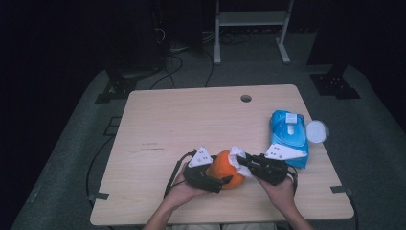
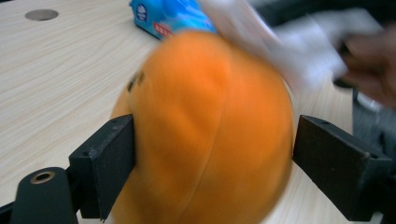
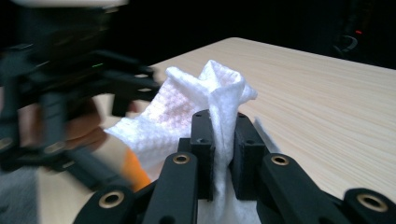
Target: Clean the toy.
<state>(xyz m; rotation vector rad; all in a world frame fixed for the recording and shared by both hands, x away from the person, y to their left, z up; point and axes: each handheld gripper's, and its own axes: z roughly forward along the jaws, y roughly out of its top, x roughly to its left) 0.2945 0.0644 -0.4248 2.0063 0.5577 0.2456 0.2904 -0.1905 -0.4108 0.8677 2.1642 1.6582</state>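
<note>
An orange ball-like thing rests on the wooden table near its front edge. My left gripper reaches around it from the left. In the left gripper view the orange thing sits between the jaws of the left gripper: the left pad touches it and a thin gap shows at the right pad. My right gripper is shut on a white wipe that lies against the top right of the orange thing. In the right gripper view the wipe is pinched in the right gripper.
A blue pack of wipes lies at the right of the table, also seen as the pack behind the orange thing. A white round lid lies by the right edge. A cable hole is at the back.
</note>
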